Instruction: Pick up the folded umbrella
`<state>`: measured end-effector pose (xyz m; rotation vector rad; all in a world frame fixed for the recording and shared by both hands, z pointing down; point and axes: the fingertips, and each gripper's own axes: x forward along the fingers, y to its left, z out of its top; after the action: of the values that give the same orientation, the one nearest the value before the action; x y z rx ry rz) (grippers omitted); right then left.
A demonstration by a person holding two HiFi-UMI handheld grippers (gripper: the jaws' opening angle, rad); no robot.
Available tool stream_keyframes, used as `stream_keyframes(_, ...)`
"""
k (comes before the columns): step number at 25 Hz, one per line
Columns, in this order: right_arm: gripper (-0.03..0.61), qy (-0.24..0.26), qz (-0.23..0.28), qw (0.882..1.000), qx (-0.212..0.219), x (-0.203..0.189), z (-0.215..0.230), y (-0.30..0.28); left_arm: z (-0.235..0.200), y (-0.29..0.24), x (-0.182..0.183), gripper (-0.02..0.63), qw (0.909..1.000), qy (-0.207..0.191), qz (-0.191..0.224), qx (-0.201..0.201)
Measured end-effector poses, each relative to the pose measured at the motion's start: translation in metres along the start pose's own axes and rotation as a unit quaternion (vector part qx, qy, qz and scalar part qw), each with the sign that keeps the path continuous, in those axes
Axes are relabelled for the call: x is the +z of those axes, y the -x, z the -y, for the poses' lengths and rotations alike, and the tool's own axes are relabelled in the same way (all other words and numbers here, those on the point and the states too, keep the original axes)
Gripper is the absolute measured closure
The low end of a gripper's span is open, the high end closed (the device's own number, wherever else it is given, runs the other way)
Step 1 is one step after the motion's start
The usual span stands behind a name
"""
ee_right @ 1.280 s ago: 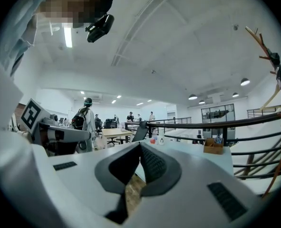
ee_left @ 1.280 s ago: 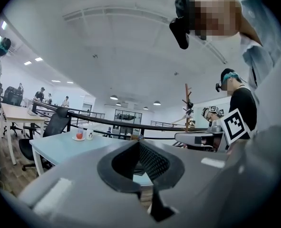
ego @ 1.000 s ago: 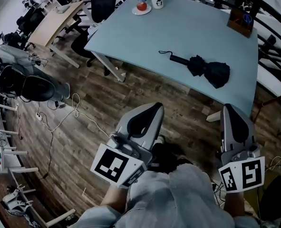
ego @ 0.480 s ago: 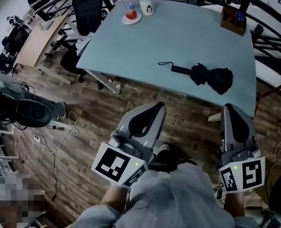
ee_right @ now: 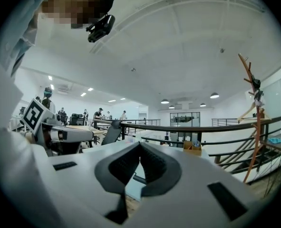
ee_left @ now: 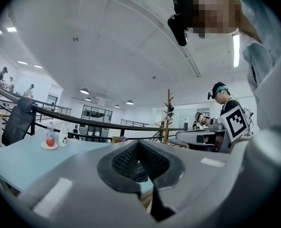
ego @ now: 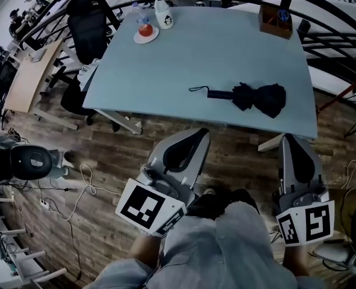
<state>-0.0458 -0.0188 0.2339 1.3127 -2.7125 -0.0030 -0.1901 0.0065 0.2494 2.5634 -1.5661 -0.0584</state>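
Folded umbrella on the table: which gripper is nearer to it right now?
Right, narrowly. The right gripper is off the near edge of the table, just short of the bundled end of the folded umbrella; the left gripper sits short of its handle end, slightly farther.

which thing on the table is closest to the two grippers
The folded black umbrella: it lies alone by the near edge of the light blue table; the small bottle, white cup and brown wooden box stand at the far edge.
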Motion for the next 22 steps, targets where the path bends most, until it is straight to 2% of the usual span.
stream_keyframes(9, 0.578, -0.005, -0.012, 1.0, -0.027, -0.006, 0.014, 0.004, 0.003, -0.019, -0.003, 0.609, 0.9996, 0.005, -0.006, -0.026)
stream_keyframes(16, 0.578, -0.01, -0.006, 1.0, -0.015, -0.003, 0.024, -0.011, 0.002, -0.036, -0.004, 0.61, 0.9996, 0.001, -0.014, -0.023)
stream_keyframes(22, 0.578, -0.019, -0.009, 1.0, -0.013, -0.012, 0.054, -0.029, -0.002, -0.071, -0.013, 0.61, 0.9993, -0.007, -0.029, -0.022)
